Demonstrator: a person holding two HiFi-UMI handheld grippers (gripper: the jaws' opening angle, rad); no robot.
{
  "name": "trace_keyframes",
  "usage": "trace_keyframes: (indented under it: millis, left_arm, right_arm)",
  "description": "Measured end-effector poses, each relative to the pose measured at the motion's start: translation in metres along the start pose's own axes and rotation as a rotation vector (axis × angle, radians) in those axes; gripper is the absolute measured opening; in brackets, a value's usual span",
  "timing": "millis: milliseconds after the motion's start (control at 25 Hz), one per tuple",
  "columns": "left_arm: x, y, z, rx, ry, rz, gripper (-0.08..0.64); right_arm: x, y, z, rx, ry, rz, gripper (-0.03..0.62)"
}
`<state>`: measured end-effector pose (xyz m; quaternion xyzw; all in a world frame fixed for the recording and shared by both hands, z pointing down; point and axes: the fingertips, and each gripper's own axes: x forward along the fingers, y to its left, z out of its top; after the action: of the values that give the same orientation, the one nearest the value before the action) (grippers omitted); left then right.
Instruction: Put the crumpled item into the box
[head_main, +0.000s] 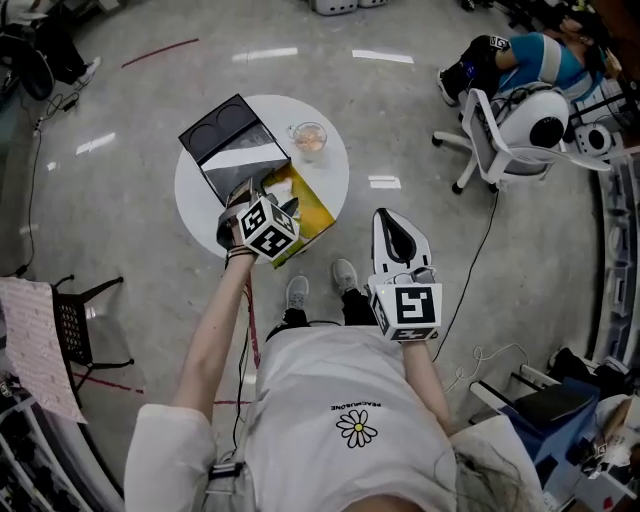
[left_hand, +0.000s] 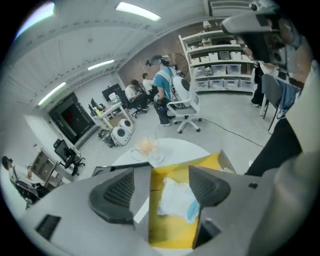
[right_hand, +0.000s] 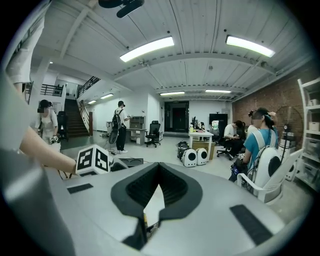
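Placing looks done: the crumpled white wad (left_hand: 176, 199) lies in the open yellow cardboard box (left_hand: 172, 234); left gripper (left_hand: 162, 187) gapes empty above it, right gripper (right_hand: 159, 167) is closed on nothing; next, probably just lift clear

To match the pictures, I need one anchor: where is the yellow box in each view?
Head view: yellow box, centre, on the round table.
Left gripper view: bottom centre, seen between the left gripper's open jaws.
Right gripper view: cannot be made out.
Shared landmark: white office chair.

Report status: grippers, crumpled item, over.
Left gripper open, empty, above box. Right gripper shut, off the table. Crumpled item lies inside box. Nothing in the way.
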<state>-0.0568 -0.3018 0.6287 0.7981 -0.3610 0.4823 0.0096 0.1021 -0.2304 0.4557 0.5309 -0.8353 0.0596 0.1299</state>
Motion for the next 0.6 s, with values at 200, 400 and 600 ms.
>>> trace_keyframes:
  millis: [200, 400, 600]
  left_arm:
    - [-0.055, 0.055, 0.057, -0.116, -0.164, 0.158, 0.306]
    - [-0.131, 0.073, 0.106, -0.149, -0.365, 0.269, 0.085]
    - [-0.211, 0.082, 0.127, -0.305, -0.650, 0.406, 0.003]
  right_arm:
    - [0.012, 0.011, 0.011, -0.037, -0.027, 0.061, 0.003]
    - [0.014, 0.023, 0.025, -0.043, -0.062, 0.114, 0.003]
    - [0.023, 0.037, 0.042, -0.048, -0.119, 0.175, 0.003]
